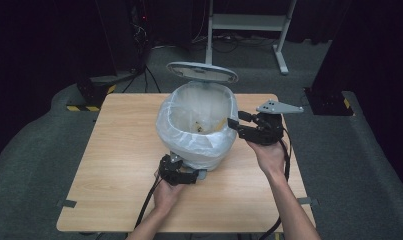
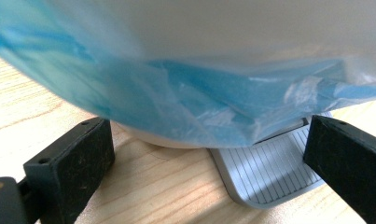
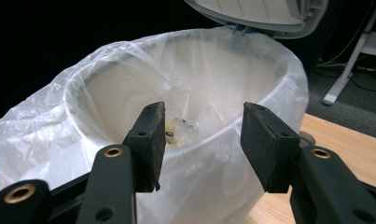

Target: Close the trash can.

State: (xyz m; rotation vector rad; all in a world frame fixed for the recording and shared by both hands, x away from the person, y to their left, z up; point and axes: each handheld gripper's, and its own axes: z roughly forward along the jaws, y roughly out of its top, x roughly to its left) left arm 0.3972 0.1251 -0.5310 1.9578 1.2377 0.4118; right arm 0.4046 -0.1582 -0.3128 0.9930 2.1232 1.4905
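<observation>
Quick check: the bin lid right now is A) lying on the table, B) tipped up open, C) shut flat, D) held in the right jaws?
B: the lid stands tipped up behind the bin, whose lined mouth is open.

In the left gripper view, the bag's (image 2: 185,98) blue-tinted plastic hangs over the bin (image 2: 150,138), hiding all but a sliver of its base and the near part of the grey pedal (image 2: 269,172); my jaws there run off the lower edge. In the right gripper view, the lid (image 3: 265,14) is cut off at the top. The yellowish scraps (image 3: 178,128) inside the bin are too small and veiled by plastic to identify.
</observation>
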